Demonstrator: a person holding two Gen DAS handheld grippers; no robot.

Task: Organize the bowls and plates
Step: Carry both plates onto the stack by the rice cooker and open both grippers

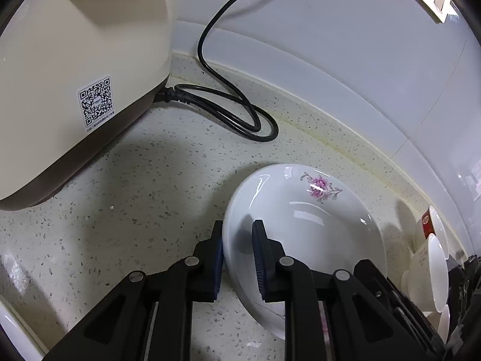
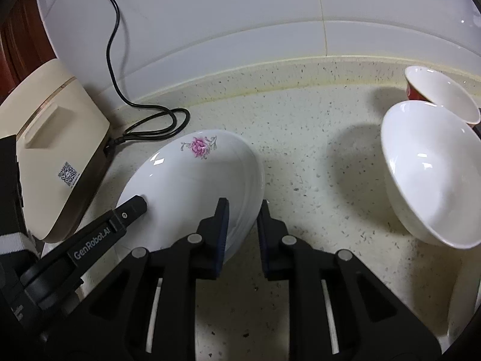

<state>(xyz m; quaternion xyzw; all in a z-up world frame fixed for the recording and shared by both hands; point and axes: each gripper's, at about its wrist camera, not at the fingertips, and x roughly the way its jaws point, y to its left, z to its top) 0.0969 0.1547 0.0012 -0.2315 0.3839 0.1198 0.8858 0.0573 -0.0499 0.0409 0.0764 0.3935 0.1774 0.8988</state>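
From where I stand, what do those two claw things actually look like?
Both are matte black plastic. The left gripper and right gripper each have two angular fingers with dark blue ribbed pads, silver round pins at the joints, and cut-out slots. One finger reads "GenRobot.AI" in white.

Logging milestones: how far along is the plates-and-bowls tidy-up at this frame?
Done: nothing visibly stacked yet. In hand: the flowered plate is straddled on opposite rims by the left gripper and right gripper; whether either is clamped is unclear. Left: the white bowl and red-sided bowl sit apart at the right on the counter, near the rice cooker.
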